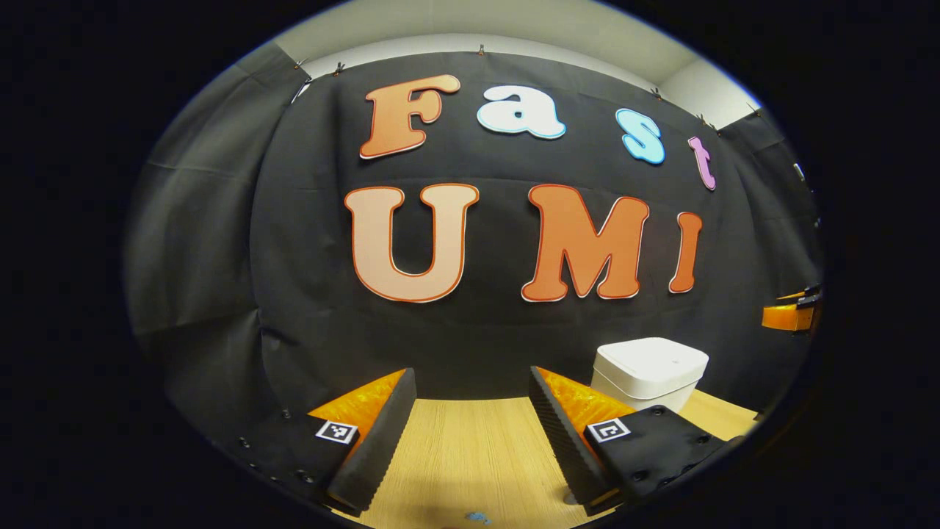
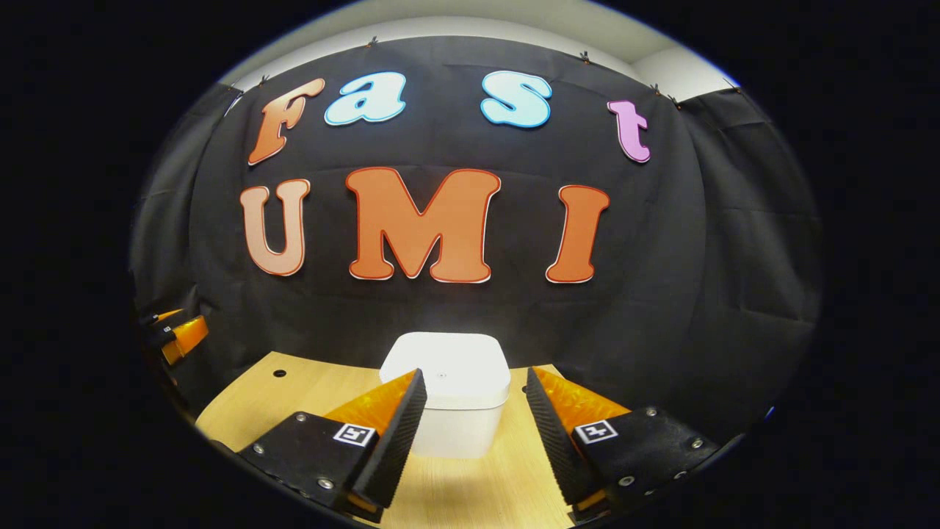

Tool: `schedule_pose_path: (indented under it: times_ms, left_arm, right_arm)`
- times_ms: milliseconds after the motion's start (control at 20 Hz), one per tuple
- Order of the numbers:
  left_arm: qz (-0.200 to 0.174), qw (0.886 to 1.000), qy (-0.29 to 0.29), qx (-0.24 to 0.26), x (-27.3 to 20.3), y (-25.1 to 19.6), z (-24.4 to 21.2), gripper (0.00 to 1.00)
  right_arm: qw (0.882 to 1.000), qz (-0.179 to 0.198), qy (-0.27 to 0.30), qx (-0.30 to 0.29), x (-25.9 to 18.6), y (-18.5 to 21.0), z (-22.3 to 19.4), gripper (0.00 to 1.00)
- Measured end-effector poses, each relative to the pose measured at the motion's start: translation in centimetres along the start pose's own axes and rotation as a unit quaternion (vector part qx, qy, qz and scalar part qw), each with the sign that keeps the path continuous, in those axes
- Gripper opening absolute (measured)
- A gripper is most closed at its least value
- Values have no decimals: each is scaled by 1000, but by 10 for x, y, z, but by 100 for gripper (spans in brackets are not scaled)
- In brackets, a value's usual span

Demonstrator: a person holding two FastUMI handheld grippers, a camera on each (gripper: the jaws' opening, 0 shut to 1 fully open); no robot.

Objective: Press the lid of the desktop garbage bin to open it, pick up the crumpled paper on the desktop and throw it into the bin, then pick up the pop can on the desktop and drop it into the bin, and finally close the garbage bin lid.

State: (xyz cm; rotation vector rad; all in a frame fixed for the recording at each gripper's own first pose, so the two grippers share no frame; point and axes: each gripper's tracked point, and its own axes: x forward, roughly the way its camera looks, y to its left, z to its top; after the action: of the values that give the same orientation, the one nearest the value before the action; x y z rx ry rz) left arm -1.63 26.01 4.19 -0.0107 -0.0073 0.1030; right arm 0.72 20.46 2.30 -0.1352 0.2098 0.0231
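so far nothing is done: the white rounded plastic bin [image 2: 445,400], lid unpressed, is seen just ahead of the right hand-held gripper [image 2: 474,419], held wide open and empty; the left hand-held gripper [image 1: 470,419] likewise.

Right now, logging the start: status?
Left gripper open, empty. Right gripper open, lined up on the bin. Lid shut. Nothing between.

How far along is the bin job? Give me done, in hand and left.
Done: nothing visible; the garbage bin has its lid down. In hand: the right gripper is open and empty, lined up on the bin; the left gripper is open over the table. Left: pressing the lid open, dropping in both items, closing it. Paper and can aren't in sight.
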Motion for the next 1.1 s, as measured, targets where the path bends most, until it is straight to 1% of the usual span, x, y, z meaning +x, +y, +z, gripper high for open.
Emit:
schedule_pose_path:
  times_ms: [50,100,200,250,300,350,400,450,500,550,650,850,1100]
  left_arm:
    - [2,1000,1,1,0,2,-1,98]
    - [4,1000,2,2,0,4,-3,98]
    - [7,1000,7,3,0,8,-8,98]
    - [8,1000,10,3,0,10,-8,98]
    - [12,1000,10,3,-2,14,-9,98]
    - [14,1000,9,4,-2,16,-8,98]
    - [16,1000,8,5,-4,17,-8,98]
    - [17,1000,8,6,-3,20,-7,98]
    - [19,1000,8,6,-3,23,-9,98]
    - [21,1000,9,5,-3,25,-9,98]
    - [24,1000,12,1,-3,29,-13,98]
    - [29,999,18,-1,-5,37,-20,98]
    - [32,999,17,0,-6,45,-22,98]
  right_arm:
    - [1000,4,4,-4,1,3,0,77]
    - [1000,12,10,-9,2,7,-2,73]
    - [999,18,21,-21,3,12,-4,55]
    - [999,19,22,-28,4,14,-4,43]
    - [999,15,23,-34,7,13,-3,42]
    - [999,14,27,-38,9,13,-4,29]
    - [999,16,33,-39,11,16,-5,24]
    - [998,20,39,-37,13,19,-6,17]
    - [998,24,47,-35,14,20,-8,13]
    - [998,27,54,-35,16,21,-8,6]
    - [996,43,68,-33,21,27,-8,1]
    - [991,62,112,-27,39,34,-10,1]
    - [977,86,193,-40,74,39,-28,1]
